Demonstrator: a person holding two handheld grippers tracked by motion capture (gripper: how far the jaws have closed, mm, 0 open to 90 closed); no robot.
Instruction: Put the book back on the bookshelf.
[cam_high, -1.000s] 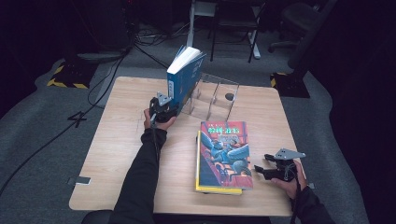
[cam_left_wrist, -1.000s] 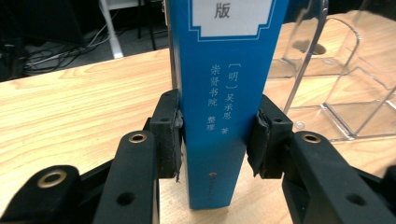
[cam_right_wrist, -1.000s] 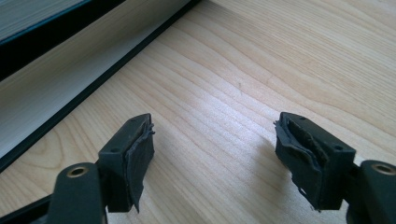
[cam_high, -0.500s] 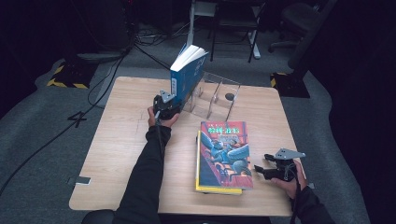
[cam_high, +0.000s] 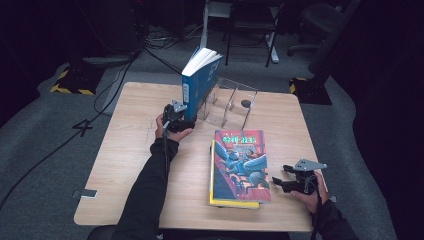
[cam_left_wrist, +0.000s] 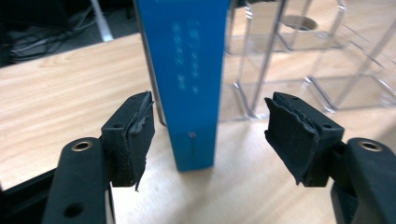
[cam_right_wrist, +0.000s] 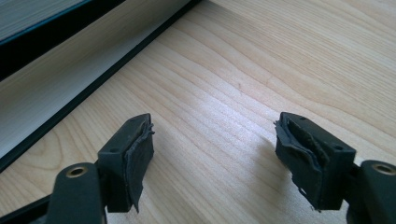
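A blue book (cam_high: 200, 82) stands on end at the left end of a clear acrylic rack (cam_high: 235, 102), its spine toward my left gripper (cam_high: 186, 121). In the left gripper view the spine (cam_left_wrist: 189, 84) sits between the jaws with a gap on each side. Those jaws have just been opening, and the left gripper (cam_left_wrist: 210, 105) is open. A colourful book (cam_high: 240, 165) lies flat on a yellow one (cam_high: 215, 200) in the middle of the table. My right gripper (cam_high: 280, 176) rests just right of that stack, open (cam_right_wrist: 215, 121) over bare wood.
The wooden table (cam_high: 130, 145) has free room at the left and near edge. The rack's dividers (cam_left_wrist: 299, 70) stand right of the blue book. The stack's page edges (cam_right_wrist: 70, 79) lie up and left of the right jaws. Cables and chair legs lie on the floor beyond.
The blue book has shifted slightly right and stands a little straighter against the rack. The left hand stays close to it. The right hand has not moved.
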